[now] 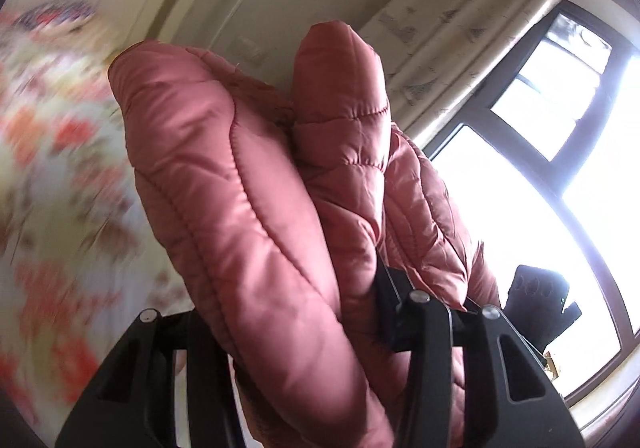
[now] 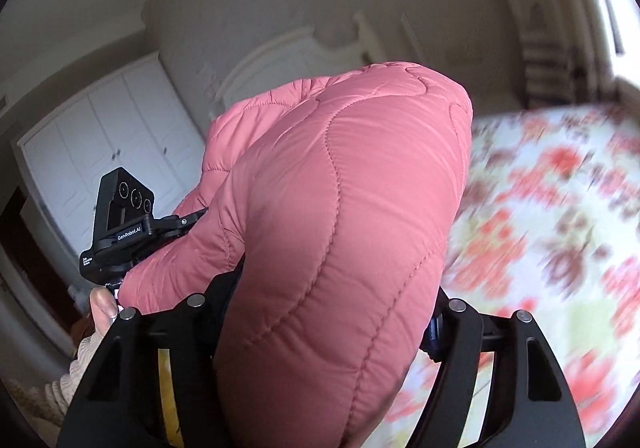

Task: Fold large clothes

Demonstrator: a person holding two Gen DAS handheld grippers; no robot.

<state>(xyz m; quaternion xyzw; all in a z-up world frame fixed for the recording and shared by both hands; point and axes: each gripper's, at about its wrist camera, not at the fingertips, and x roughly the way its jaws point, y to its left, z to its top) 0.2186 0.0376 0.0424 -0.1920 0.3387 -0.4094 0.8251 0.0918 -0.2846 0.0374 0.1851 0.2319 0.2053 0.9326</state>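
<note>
A pink quilted puffer jacket (image 1: 248,184) fills the middle of both views. My left gripper (image 1: 304,332) is shut on a thick bundle of its fabric, which bulges up between the jaws and hides the fingertips. My right gripper (image 2: 320,328) is likewise shut on a padded fold of the jacket (image 2: 340,208), lifted above the bed. The left gripper's body (image 2: 120,224) shows at the left of the right wrist view, also against the jacket. The right gripper's body (image 1: 540,304) shows dark against the window in the left wrist view.
A bed with a floral cover (image 2: 552,232) lies below, blurred; it also shows in the left wrist view (image 1: 52,168). A white headboard (image 2: 296,56), white wardrobe (image 2: 104,136), curtains (image 1: 472,32) and a bright window (image 1: 552,152) surround it.
</note>
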